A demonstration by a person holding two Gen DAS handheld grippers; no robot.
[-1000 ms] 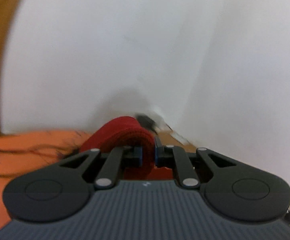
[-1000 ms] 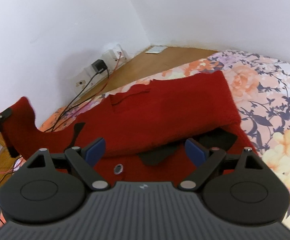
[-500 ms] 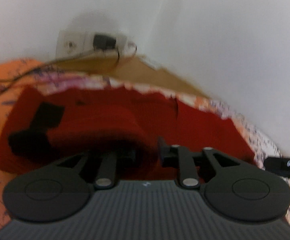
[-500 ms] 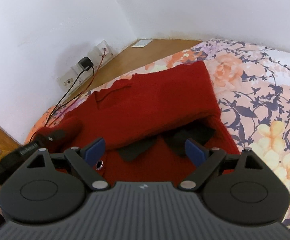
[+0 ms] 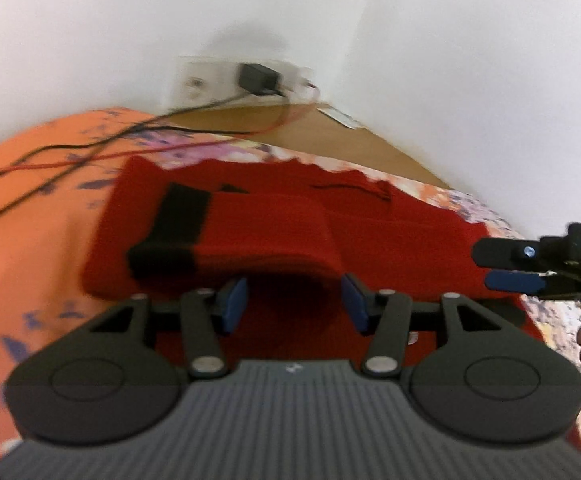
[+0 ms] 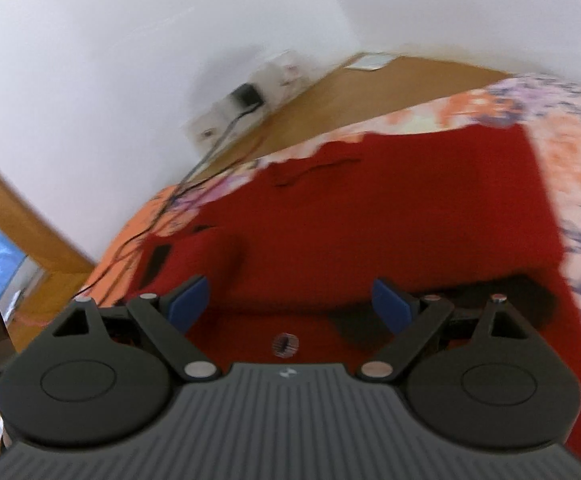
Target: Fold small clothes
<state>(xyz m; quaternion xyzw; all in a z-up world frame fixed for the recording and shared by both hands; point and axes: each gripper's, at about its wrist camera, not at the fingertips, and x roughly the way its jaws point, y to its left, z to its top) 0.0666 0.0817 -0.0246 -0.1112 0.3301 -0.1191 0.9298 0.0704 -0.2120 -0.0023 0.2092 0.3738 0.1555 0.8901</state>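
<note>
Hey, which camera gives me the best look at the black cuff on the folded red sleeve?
The left wrist view. There the black cuff lies broad and unobstructed on the red sweater, just beyond the left gripper. In the right wrist view the cuff is only a narrow blurred sliver at the sweater's left edge.

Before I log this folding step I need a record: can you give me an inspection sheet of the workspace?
Surface: floral bedspread, orange at its left end.
Job's things: red sweater lies flat, a black-cuffed sleeve folded across it.
Clutter: nothing seen.
Grippers: left gripper has just been opening, its jaws either side of the sleeve's edge without pressing it; right gripper open over the sweater, holding nothing.
Cables: black and red cables trail over the bedspread from a wall socket.
Surroundings: white walls, wooden floor.
</note>
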